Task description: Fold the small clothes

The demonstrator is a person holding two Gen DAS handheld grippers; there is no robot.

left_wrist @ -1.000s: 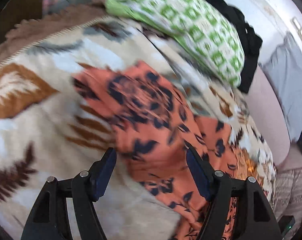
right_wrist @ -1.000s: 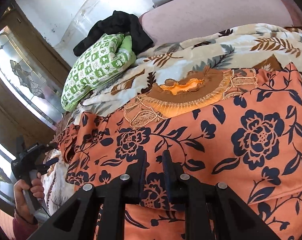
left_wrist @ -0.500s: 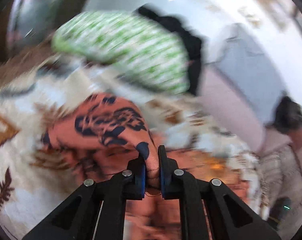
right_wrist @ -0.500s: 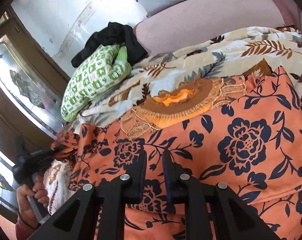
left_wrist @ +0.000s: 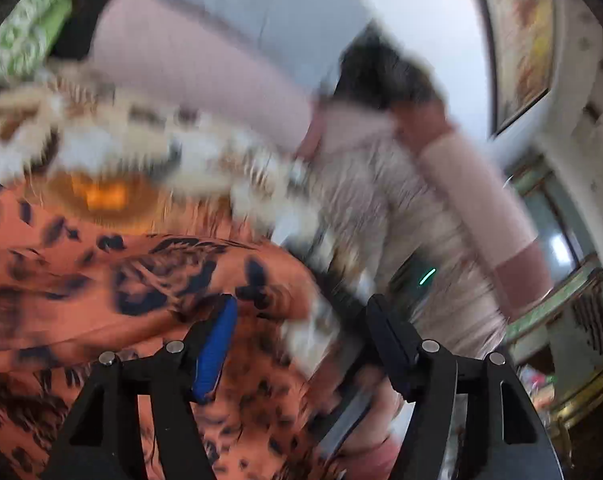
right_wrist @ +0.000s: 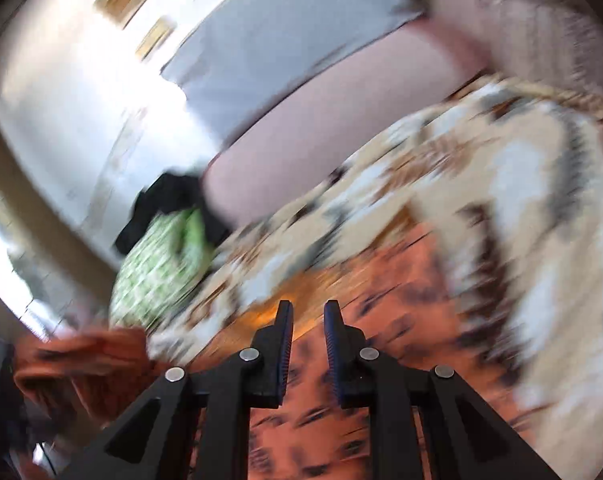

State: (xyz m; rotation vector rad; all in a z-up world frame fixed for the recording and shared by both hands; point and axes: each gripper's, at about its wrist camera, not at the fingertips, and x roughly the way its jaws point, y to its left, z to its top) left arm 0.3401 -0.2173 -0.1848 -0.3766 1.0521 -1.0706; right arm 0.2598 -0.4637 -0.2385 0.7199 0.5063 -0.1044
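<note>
Both views strongly blurred, details hard to read. Leaf-pattern blanket (right_wrist: 501,200) covers bed. Orange floral garment (left_wrist: 101,280) lies on blanket, lower edge cut off by frame; long axis cannot tell. Left tool (left_wrist: 297,340) wide open over garment, holds nothing. Right tool (right_wrist: 308,344) narrow gap, empty, above garment (right_wrist: 341,420).

Garment: an orange cloth (left_wrist: 101,280) with dark navy flowers, badly blurred in both views.
Pose: spread over the leaf-patterned blanket, one flap doubled over the rest in a rumpled fold.
Neckline: brown-gold embroidered yoke (left_wrist: 101,196) lies at the far edge.
Loose end: a bunched corner (right_wrist: 89,356) shows at lower left.
</note>
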